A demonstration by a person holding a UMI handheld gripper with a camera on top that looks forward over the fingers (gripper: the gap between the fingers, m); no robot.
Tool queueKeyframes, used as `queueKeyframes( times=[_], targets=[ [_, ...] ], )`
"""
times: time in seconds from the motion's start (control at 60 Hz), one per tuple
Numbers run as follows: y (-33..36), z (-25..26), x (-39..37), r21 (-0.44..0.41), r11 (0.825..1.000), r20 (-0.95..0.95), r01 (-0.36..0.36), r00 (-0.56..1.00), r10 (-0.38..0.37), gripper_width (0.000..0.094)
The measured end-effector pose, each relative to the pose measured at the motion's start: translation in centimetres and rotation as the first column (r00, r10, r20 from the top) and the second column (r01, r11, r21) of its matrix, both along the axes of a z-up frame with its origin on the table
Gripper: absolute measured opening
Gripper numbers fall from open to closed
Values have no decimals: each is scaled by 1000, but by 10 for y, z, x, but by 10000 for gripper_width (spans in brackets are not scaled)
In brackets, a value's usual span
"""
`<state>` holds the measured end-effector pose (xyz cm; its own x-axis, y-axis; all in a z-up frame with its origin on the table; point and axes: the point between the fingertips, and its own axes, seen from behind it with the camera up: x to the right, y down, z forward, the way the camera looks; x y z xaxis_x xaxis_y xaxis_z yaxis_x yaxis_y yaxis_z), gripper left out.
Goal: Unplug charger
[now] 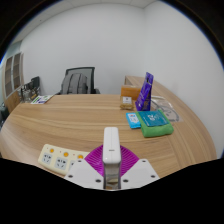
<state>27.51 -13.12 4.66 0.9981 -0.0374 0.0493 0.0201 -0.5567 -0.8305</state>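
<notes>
The gripper (111,168) has its 2 fingers closed on a white charger (111,148), whose block stands upright between the purple pads (96,157) and rises above them. The pads press against both sides of the block. Whether the charger's prongs sit in a socket is hidden by the fingers.

Just left of the fingers lies a white power strip (60,158) with yellowish socket faces, flat on the wooden table (75,120). The strip runs along the table's near edge and reaches close to the left finger; the charger stands at its right end or just beside it, and I cannot tell which.

Beyond the fingers, to the right, a green box (155,128) rests on the table with a small white item on top. Just left of it is a small dark-and-white thing (134,120), too small to name. Farther back stand a brown carton (128,101) and a purple upright pack (146,92) with teal boxes (156,99) beside it, all grouped near the table's right side.

Across the table, well away from the gripper, a black office chair (78,80) faces the far edge. At the far left some papers (40,99) lie on the table, and a shelf (13,72) stands against the white wall (100,40).
</notes>
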Motion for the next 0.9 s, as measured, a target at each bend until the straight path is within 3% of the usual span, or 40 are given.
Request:
queueKeyframes(
  times=[0.083, 0.133, 0.2, 0.25, 0.317, 0.383, 0.433, 0.5, 0.617, 0.683, 0.783, 0.9],
  targets=[
    [-2, 6, -2, 0, 1000, 12, 1, 1000, -1, 147],
    [4, 48, -1, 103, 995, 26, -3, 1000, 0, 147],
    [16, 134, -4, 290, 955, 89, -56, 996, 31, 146],
    [22, 186, -9, 373, 924, 84, -84, 995, 57, 145],
    [31, 229, -5, 417, 905, 23, -77, 997, 74, 146],
    [34, 243, 11, 430, 902, -21, -48, 998, 64, 148],
    [27, 238, 26, 421, 907, -40, -25, 998, 46, 149],
    [37, 220, 45, 369, 929, -59, -10, 998, 34, 150],
    [30, 132, 69, 224, 975, -131, 1, 991, 30, 155],
    [24, 81, 76, 137, 990, -185, -11, 982, 36, 156],
    [6, 11, 92, 22, 1000, -218, 7, 976, -2, 165],
    [-3, -22, 108, -26, 998, -290, 49, 955, -54, 203]
  ],
)
